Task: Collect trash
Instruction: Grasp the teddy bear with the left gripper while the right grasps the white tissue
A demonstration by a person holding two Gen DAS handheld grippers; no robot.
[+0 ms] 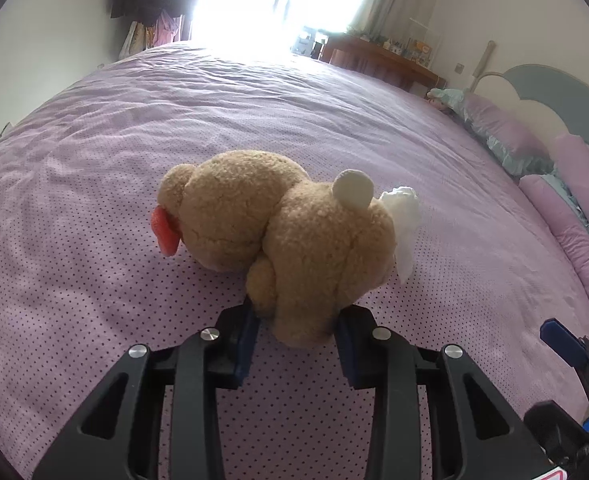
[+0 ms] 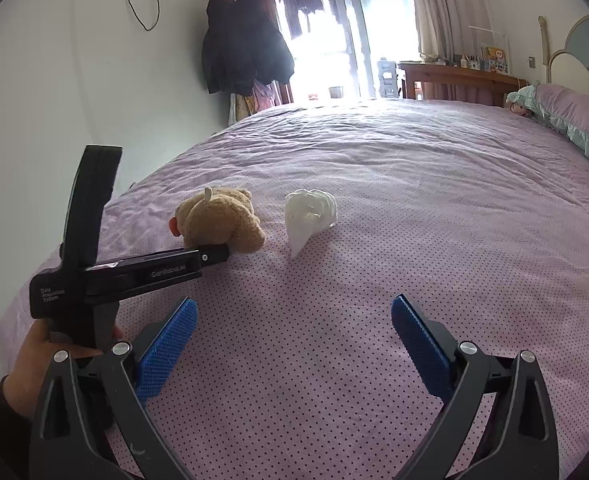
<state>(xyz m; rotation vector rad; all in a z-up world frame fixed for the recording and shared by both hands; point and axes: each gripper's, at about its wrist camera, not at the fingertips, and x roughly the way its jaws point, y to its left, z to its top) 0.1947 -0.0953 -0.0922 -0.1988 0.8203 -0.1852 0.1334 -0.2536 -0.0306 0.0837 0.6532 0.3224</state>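
A crumpled white tissue point(image 2: 309, 216) lies on the purple dotted bedspread point(image 2: 414, 200); in the left wrist view it point(image 1: 404, 220) peeks out behind a tan teddy bear point(image 1: 278, 236). My left gripper point(image 1: 296, 328) is closed on the bear's near end, its blue pads pressing both sides. From the right wrist view the left gripper's black body reaches the bear point(image 2: 218, 220). My right gripper point(image 2: 292, 344) is open and empty, low over the bedspread, short of the tissue.
Purple pillows point(image 1: 566, 216) and a blue-white headboard point(image 1: 566, 92) line the right side. A doll point(image 2: 520, 106) lies by the far pillow. A wooden desk point(image 2: 458, 76) stands beyond the bed. Dark coats point(image 2: 242, 48) hang on the far wall.
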